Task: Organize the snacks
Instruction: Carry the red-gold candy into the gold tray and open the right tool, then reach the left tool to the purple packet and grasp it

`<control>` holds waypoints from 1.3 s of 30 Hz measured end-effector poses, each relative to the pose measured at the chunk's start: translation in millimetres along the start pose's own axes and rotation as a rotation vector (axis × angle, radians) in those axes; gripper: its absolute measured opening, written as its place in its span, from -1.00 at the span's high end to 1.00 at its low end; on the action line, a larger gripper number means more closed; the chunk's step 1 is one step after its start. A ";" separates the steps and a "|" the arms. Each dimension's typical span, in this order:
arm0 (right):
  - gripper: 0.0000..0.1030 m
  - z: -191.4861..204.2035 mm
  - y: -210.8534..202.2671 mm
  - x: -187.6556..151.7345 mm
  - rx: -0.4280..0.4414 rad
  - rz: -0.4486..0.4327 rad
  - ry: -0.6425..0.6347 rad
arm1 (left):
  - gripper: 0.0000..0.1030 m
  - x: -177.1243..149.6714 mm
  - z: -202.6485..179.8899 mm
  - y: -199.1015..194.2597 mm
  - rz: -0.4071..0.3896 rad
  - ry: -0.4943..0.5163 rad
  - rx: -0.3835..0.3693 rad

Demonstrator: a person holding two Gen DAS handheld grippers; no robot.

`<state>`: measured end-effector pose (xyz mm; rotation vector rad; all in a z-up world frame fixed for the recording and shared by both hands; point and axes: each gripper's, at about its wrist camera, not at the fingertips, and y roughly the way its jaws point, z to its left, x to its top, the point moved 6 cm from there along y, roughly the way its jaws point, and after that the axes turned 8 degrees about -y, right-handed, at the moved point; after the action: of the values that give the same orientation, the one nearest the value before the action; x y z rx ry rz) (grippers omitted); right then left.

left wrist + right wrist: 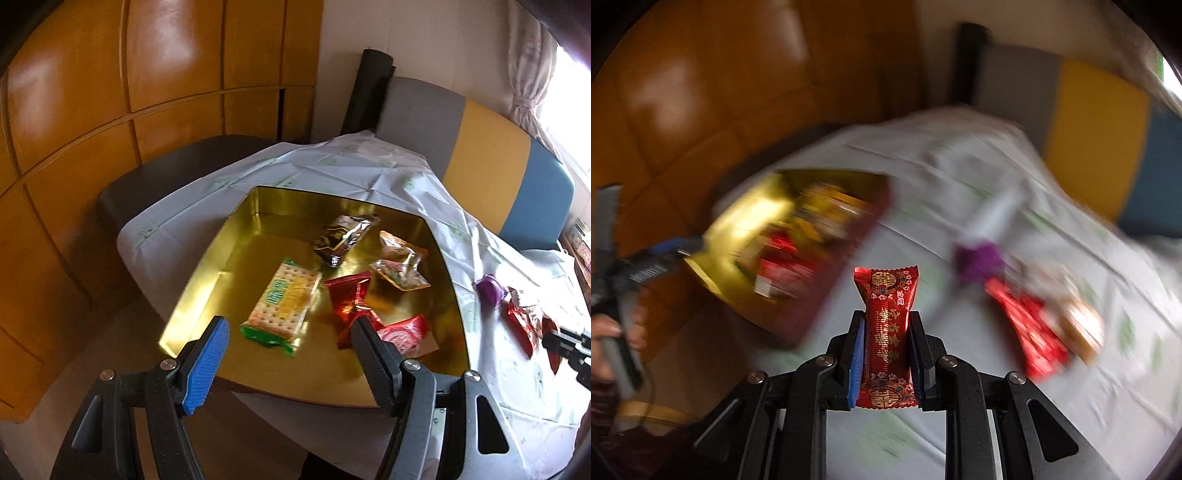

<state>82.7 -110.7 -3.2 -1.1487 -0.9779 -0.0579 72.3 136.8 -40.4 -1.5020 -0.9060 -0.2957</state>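
Left wrist view, left to right: wooden panelled cabinet (110, 110) at far left; dark chair (177, 166) beside it; left gripper (291, 336) with fingers spread wide and nothing between them, hovering over the near edge of the gold tin (207, 280), which rests on the white tablecloth (332, 166); inside the tin, cracker pack (282, 306) toward the left, black-and-gold packet (343, 236) further back, crumpled red wrapper (351, 299) in the middle, two clear orange-tinted packets (402, 262) to its right, red-and-white wrapper (406, 332) at the near right; outside the tin on the cloth, purple wrapped piece (489, 291), then loose red wrappers (524, 321) near the right margin; grey, yellow and blue headboard (484, 155) behind. Right wrist view, heavily blurred: the tin at left, the purple piece and a small heap of red and tan snacks on the cloth at right, well apart from the tin; sharp at centre, right gripper (886, 332) clamped on an upright red candy packet (886, 328) with gold characters, held above the cloth between tin and heap
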 end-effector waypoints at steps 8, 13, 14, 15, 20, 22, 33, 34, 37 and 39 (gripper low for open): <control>0.57 70.6 67.2 35.4 0.102 0.043 -0.119 | -0.35 -4.0 14.8 2.6 0.012 -0.024 0.010; 0.49 88.8 101.6 21.5 0.129 0.136 -0.179 | -0.35 -7.8 18.4 7.2 0.025 -0.028 0.015; 0.49 90.5 105.3 17.6 0.119 0.149 -0.188 | -0.35 -8.5 18.3 8.0 0.028 -0.028 0.015; 0.48 88.7 106.1 15.7 0.122 0.155 -0.191 | -0.35 -9.2 18.2 8.5 0.030 -0.029 0.013; 0.48 87.2 97.3 10.0 0.133 0.134 -0.171 | -0.35 -9.9 14.6 9.3 0.028 -0.020 0.009; 0.48 84.7 90.6 9.5 0.129 0.117 -0.152 | -0.35 -10.5 10.8 8.2 0.026 -0.010 0.005; 0.13 61.1 49.6 10.8 0.036 0.003 -0.062 | -0.35 -13.4 -11.5 -2.4 0.010 0.060 -0.015; 0.13 58.5 46.2 9.2 0.030 -0.001 -0.058 | -0.35 -14.0 -14.0 -3.5 0.010 0.067 -0.019; 0.08 50.7 38.0 4.8 0.009 -0.007 -0.046 | -0.35 -16.3 -22.3 -6.7 0.008 0.090 -0.029; 0.05 44.9 33.7 0.7 -0.004 -0.009 -0.038 | -0.35 -17.5 -26.6 -8.7 0.005 0.103 -0.034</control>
<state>72.2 -59.9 -24.7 -1.1530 -1.0174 -0.0457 63.8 105.0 -41.1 -1.5066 -0.8191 -0.3830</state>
